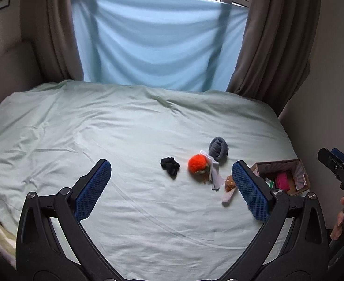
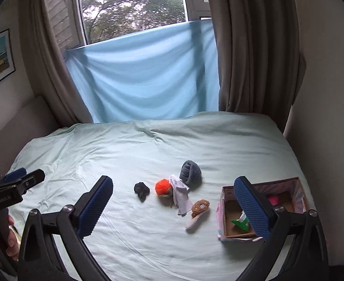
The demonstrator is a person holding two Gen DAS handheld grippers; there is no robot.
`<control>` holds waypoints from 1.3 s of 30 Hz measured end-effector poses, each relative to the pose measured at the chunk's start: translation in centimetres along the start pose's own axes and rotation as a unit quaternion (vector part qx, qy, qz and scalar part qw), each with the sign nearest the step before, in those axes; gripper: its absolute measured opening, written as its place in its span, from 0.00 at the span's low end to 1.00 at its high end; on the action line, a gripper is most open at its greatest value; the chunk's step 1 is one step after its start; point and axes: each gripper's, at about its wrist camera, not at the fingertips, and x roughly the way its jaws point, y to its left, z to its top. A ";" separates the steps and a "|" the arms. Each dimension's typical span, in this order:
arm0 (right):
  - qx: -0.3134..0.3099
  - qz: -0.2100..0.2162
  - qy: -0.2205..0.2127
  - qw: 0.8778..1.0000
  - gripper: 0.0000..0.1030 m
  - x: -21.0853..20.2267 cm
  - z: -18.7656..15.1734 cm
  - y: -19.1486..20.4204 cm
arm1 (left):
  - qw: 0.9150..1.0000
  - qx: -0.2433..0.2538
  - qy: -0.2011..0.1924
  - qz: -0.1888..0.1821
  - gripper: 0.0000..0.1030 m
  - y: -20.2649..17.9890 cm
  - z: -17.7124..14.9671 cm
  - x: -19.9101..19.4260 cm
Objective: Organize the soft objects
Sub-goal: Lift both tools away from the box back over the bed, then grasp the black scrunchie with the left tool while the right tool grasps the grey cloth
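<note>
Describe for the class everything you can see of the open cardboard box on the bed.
The cardboard box is small, with brown insides and pink patterned outer walls. It stands upright with its top open near the bed's right edge, resting on the pale green sheet. Inside lie a green and white packet and something bright pink. The right tool's finger hides part of it. No soft object touches it.

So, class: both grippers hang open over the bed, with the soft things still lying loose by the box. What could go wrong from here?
1. The orange pom-pom touches the pale cloth, so one grab may lift both.
2. The box sits close to the bed's edge; a nudge might tip it off.
3. The right gripper has one finger in front of the box, so it could knock it.
</note>
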 end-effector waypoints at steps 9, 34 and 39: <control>0.062 -0.035 0.026 0.997 0.94 7.9 0.8 0.8 | 0.999 0.018 0.043 -0.015 1.00 3.3 2.5 9.1; 0.216 -0.053 0.198 0.955 0.75 37.0 -8.3 -6.8 | 0.977 0.046 0.208 -0.018 0.99 0.8 -2.3 42.1; 0.236 -0.039 0.220 0.946 0.69 40.0 -10.2 -7.2 | 0.972 0.053 0.228 -0.015 0.96 0.6 -4.7 45.8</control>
